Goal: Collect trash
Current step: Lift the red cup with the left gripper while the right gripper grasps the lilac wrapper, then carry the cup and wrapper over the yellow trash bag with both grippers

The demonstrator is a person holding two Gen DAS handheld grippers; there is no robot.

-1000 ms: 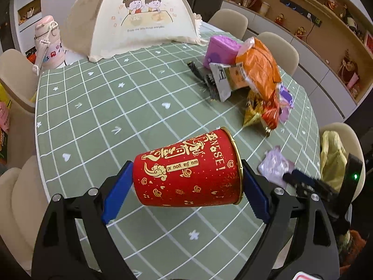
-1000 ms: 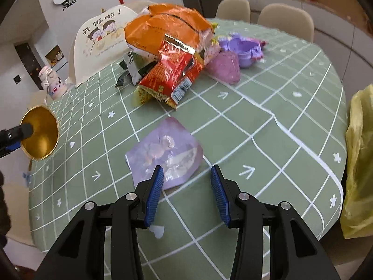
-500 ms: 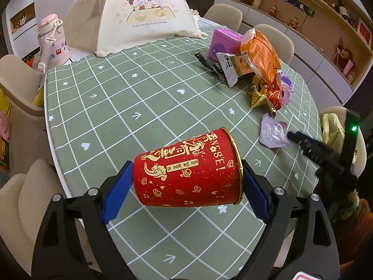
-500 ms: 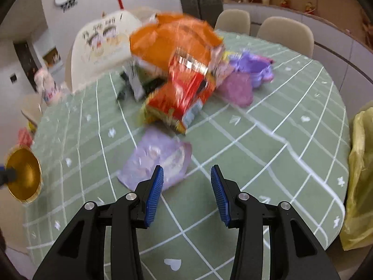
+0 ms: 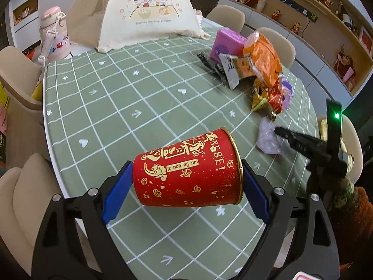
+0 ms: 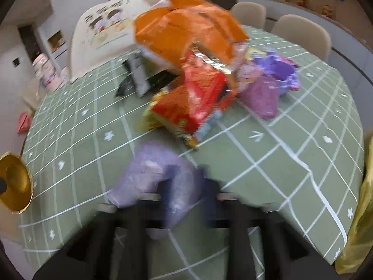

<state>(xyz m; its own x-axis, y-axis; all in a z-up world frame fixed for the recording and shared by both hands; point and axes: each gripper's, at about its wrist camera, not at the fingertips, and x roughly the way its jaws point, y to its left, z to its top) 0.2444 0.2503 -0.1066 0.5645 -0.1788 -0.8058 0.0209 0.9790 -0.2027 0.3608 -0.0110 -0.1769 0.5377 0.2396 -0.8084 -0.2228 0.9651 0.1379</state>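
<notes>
Cup (image 5: 188, 171), red w/ gold print and gold rim, lies sideways clamped in left tool (image 5: 185, 184), above counter (image 5: 116, 107) edge. Right tool (image 6: 186, 186) blurred; can't tell its opening, tips at lilac wrapper (image 6: 151, 175). Snack bag pile (image 5: 261, 70) at 1 o'clock. Green grid cloth; beige chairs (image 5: 233, 18) around; shelves (image 5: 314, 23) at 2 o'clock.

My left gripper (image 5: 186, 184) has matt black plastic arms with smooth blue pads, pressed on a glossy red paper cup (image 5: 188, 170) with gold print and a shiny gold rim. The round worktop wears a matt green checked cloth (image 5: 121, 107). The crumpled orange snack bag (image 5: 263, 58) looks like shiny foil-lined plastic. The thin lilac plastic wrapper (image 6: 151, 175) is translucent and creased.
</notes>
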